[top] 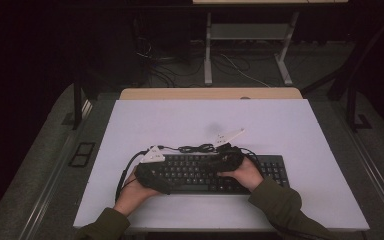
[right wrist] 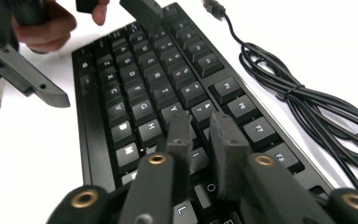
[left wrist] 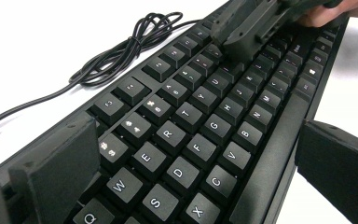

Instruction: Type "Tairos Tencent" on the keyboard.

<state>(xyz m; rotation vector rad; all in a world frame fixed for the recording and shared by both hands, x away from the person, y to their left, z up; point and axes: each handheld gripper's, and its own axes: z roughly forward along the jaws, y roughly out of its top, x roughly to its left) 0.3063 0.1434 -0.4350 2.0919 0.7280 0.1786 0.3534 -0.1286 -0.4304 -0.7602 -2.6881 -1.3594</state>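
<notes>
**Keyboard straddled by the left gripper, right gripper on its keys**

Keyboard (top: 215,172): a black full-size board lying flat on the white table (top: 290,130), near the front edge and slightly right of centre, its long side running across the table. Its cable (top: 197,148), bundled into a loose coil, lies on the table just behind the board's rear edge.

Left gripper (left wrist: 196,154): held over the letter end of the board. Its jaws are spread wide, one beside the rear edge and one beside the front edge, so that the board lies between them; whether the pads touch the edges cannot be told.

Right gripper (right wrist: 200,135): angled down over the middle keys. Its jaws stand slightly parted with a narrow gap, nothing between them, their tips at the keycaps near the H and J rows; contact cannot be told.

Keycaps (left wrist: 213,125): legends faintly backlit.
</notes>
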